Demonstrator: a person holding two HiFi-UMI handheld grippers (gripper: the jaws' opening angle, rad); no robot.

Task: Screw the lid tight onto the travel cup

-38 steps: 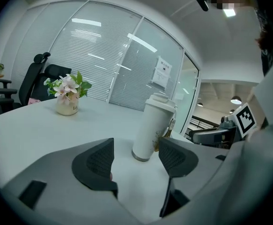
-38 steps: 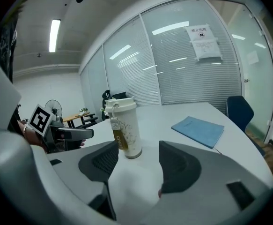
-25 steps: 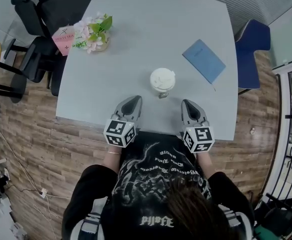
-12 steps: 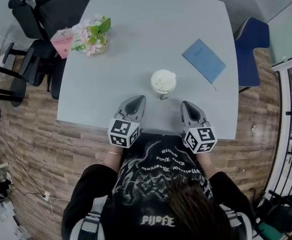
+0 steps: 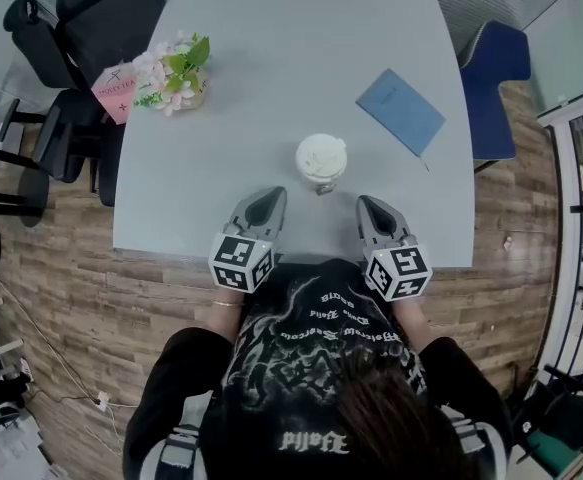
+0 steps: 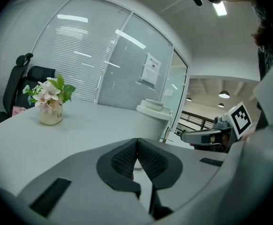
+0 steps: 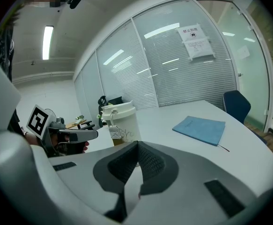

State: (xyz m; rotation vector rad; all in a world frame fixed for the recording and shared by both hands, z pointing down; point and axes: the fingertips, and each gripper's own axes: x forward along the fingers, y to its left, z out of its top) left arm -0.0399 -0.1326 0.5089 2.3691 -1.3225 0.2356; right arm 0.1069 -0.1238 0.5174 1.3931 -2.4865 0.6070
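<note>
A white travel cup with its white lid on top stands upright on the grey table, a tag hanging at its near side. It shows in the left gripper view and the right gripper view. My left gripper rests near the table's front edge, left of and nearer than the cup, shut and empty. My right gripper lies to the cup's right, also shut with nothing between its pads. Neither touches the cup.
A pot of flowers with a pink card stands at the far left of the table. A blue notebook with a pen lies at the right. Black office chairs stand left of the table, a blue chair at right.
Both grippers stay at the table's front edge. The view has shifted slightly; the cup stands where it was.
</note>
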